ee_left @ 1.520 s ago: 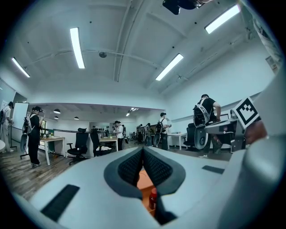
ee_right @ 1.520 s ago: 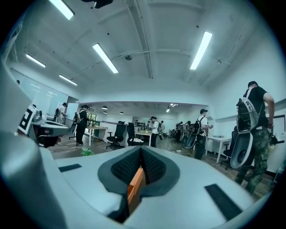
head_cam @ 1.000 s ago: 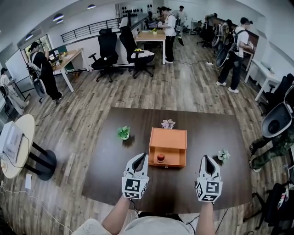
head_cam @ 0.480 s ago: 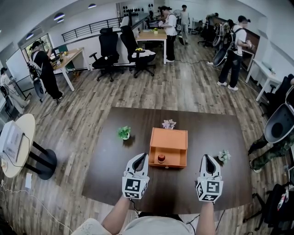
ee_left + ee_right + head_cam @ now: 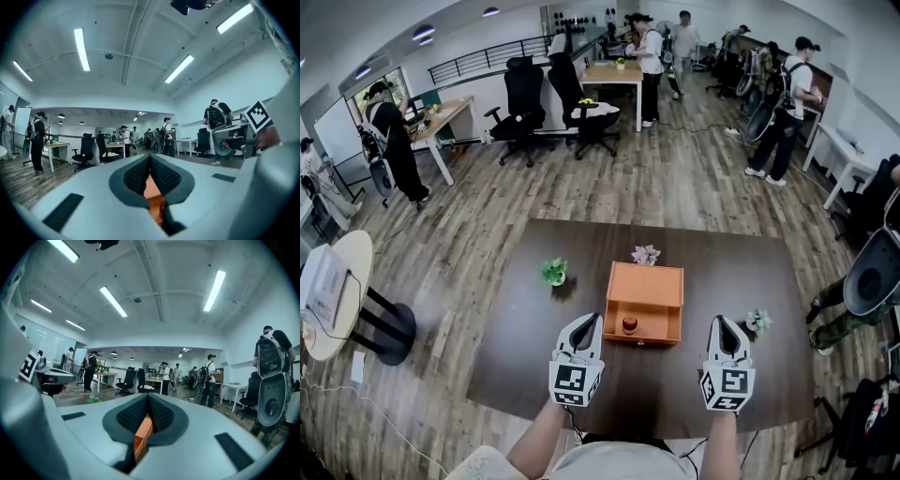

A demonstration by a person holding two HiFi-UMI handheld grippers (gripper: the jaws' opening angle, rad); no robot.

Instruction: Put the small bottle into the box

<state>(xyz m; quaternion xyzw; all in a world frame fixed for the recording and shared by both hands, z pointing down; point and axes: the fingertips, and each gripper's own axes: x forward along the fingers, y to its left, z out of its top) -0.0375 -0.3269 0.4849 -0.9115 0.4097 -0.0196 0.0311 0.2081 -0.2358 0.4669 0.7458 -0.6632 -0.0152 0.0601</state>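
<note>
An orange box (image 5: 645, 284) sits in the middle of the dark table (image 5: 516, 356). A small red bottle (image 5: 629, 323) stands inside the box's open front compartment. My left gripper (image 5: 588, 320) rests near the table's front edge, just left of the box, shut and empty. My right gripper (image 5: 724, 324) rests level with it, to the right of the box, also shut with nothing held. In the left gripper view, below the closed left gripper (image 5: 150, 157), the box (image 5: 151, 187) and the bottle (image 5: 162, 206) show. The right gripper view shows the box's corner (image 5: 142, 434) below the closed right gripper (image 5: 147, 402).
On the table stand a small green plant (image 5: 553, 272) left of the box, a pale paper flower (image 5: 645, 253) behind it and a tiny plant (image 5: 757, 321) by my right gripper. A round white side table (image 5: 333, 309) is at the left. Office chairs and people occupy the room behind.
Both grippers, the box and the bottle have stayed where they were. Only the people at the back of the room have shifted a little.
</note>
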